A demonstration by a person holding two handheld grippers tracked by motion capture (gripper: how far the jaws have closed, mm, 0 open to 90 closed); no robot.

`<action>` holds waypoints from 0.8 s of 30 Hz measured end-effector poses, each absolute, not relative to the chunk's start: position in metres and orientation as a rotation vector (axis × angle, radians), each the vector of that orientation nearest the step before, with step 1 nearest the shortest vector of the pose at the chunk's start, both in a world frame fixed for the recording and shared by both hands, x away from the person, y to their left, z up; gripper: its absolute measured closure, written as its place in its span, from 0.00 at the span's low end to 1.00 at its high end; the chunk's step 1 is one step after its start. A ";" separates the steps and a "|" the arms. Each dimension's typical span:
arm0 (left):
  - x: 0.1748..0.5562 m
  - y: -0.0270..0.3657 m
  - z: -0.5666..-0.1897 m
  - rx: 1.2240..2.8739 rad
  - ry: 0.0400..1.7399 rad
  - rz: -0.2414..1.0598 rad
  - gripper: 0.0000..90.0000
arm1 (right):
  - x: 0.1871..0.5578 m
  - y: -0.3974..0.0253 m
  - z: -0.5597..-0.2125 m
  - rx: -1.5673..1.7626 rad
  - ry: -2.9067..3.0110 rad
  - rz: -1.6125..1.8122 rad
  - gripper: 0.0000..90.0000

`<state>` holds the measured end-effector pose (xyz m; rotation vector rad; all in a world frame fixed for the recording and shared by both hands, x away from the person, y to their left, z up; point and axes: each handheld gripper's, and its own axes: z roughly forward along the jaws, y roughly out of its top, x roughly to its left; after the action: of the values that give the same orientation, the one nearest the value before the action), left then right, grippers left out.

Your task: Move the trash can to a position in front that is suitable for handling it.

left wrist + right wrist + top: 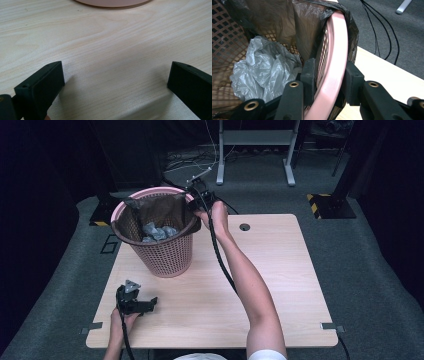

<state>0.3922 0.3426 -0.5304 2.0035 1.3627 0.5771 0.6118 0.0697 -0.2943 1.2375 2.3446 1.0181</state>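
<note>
The pink basket standing on the surface is gripped at its bag-draped rim by the right gripper, its fingers clamped there, so liner fitting seems unfinished, while the left gripper is rested with fingers apart.

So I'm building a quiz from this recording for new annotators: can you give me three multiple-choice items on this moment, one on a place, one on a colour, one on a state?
1. Where does the left gripper sit?
A. Inside the basket
B. Low over the table near its front-left corner
C. Down on the carpet

2. What colour is the basket?
A. Pink
B. Blue
C. White

3. What are the right gripper's jaws doing?
A. Spread wide in the air
B. Pinching a cable
C. Closed on the basket's rim, one jaw inside and one outside

Answers:
1. B, the high view shows it by the table's near-left corner, apart from the basket.
2. A, its mesh wall and rim are pink.
3. C, the right gripper view shows the rim between the jaws.
</note>
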 end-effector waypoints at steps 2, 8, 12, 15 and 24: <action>0.392 0.342 -0.530 2.002 1.363 0.578 0.00 | 0.611 0.065 -0.294 1.245 2.338 1.019 0.74; 0.392 0.343 -0.530 2.002 1.363 0.577 0.00 | 0.608 0.053 -0.295 1.250 2.326 1.019 0.74; 0.392 0.343 -0.530 2.002 1.363 0.577 0.00 | 0.607 0.045 -0.294 1.253 2.321 1.016 0.74; 0.392 0.343 -0.531 1.999 1.364 0.575 0.00 | 0.605 0.038 -0.295 1.259 2.315 1.017 0.75; 0.393 0.343 -0.531 1.996 1.365 0.567 0.00 | 0.602 0.019 -0.295 1.276 2.299 1.022 0.76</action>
<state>0.3929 0.3428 -0.5308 1.9955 1.3652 0.5671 0.6017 0.0185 -0.2948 1.2763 2.2993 1.0224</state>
